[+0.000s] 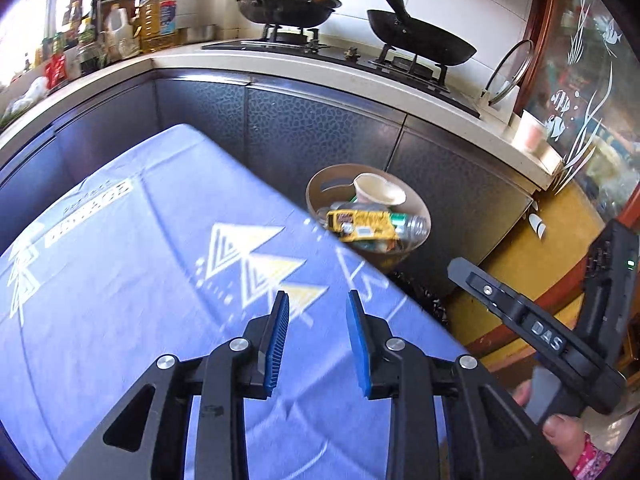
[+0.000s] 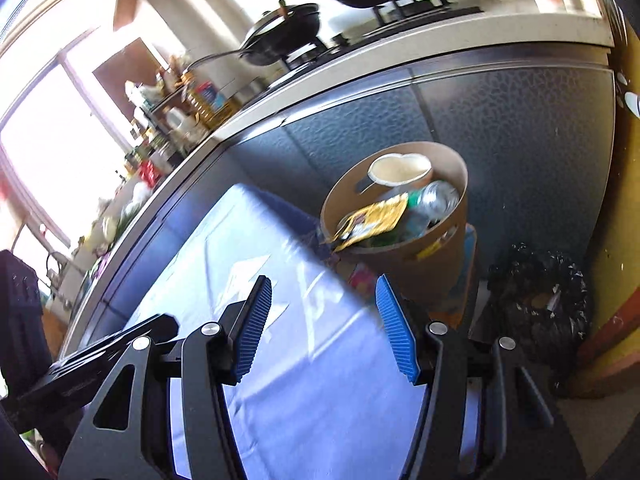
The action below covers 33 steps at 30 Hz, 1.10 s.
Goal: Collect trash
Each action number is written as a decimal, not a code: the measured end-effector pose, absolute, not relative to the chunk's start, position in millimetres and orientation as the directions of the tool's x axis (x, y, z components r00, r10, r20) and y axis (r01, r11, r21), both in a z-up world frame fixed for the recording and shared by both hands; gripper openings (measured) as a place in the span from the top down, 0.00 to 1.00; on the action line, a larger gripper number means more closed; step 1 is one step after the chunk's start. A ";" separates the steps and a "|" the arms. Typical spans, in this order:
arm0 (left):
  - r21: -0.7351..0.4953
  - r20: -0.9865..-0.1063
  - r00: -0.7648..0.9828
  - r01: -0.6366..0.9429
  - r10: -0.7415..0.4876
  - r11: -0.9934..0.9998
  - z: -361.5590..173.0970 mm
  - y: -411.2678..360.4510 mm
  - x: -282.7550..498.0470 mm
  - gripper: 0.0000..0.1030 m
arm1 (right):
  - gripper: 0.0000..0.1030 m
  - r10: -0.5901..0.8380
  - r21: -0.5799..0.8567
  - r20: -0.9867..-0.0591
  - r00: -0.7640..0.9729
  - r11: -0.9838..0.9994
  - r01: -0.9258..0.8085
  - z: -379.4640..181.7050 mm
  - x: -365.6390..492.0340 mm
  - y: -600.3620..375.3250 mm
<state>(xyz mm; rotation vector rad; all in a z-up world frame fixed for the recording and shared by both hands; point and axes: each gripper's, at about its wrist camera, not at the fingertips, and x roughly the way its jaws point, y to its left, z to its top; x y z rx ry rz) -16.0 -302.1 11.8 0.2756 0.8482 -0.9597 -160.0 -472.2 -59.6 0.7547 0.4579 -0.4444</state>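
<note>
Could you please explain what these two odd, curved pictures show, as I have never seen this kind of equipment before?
There is no robot here: a person carries a hand-held gripper in each hand, and each one has a wide-angle camera looking along its two fingers, hence the curved look. One picture comes from the left gripper, the other from the right gripper. The blue pads are the fingertips. Both grippers are open and hold nothing. Below them is a table with a blue cloth; the part in view appears bare. Beyond its edge stands a brown bin already holding a paper cup, a yellow wrapper and a plastic bottle. Behind is a kitchen counter with pans on a stove.
</note>
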 end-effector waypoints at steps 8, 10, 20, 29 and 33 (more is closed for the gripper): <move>-0.114 -0.736 0.358 0.771 -0.575 0.626 6.1 -260.8 -25.6 0.70 | 0.39 -0.186 0.519 -0.572 0.799 0.672 0.528 -53.6 -170.5 -421.9; -0.114 -0.733 0.373 0.757 -0.569 0.643 5.1 -254.1 -25.4 0.62 | 0.31 -0.203 0.523 -0.563 0.801 0.663 0.536 -50.9 -174.3 -413.0; -0.037 -0.684 0.496 0.709 -0.535 0.704 12.2 -228.2 -29.0 0.26 | 0.24 -0.229 0.507 -0.537 0.812 0.681 0.528 -33.4 -175.7 -395.0; -0.012 -0.686 0.517 0.695 -0.512 0.719 10.4 -220.3 -28.4 0.14 | 0.19 -0.210 0.514 -0.565 0.798 0.666 0.540 -39.0 -164.6 -394.5; -0.015 -0.691 0.519 0.685 -0.503 0.728 8.6 -218.5 -25.4 0.04 | 0.17 -0.218 0.515 -0.565 0.796 0.660 0.547 -41.2 -164.5 -397.4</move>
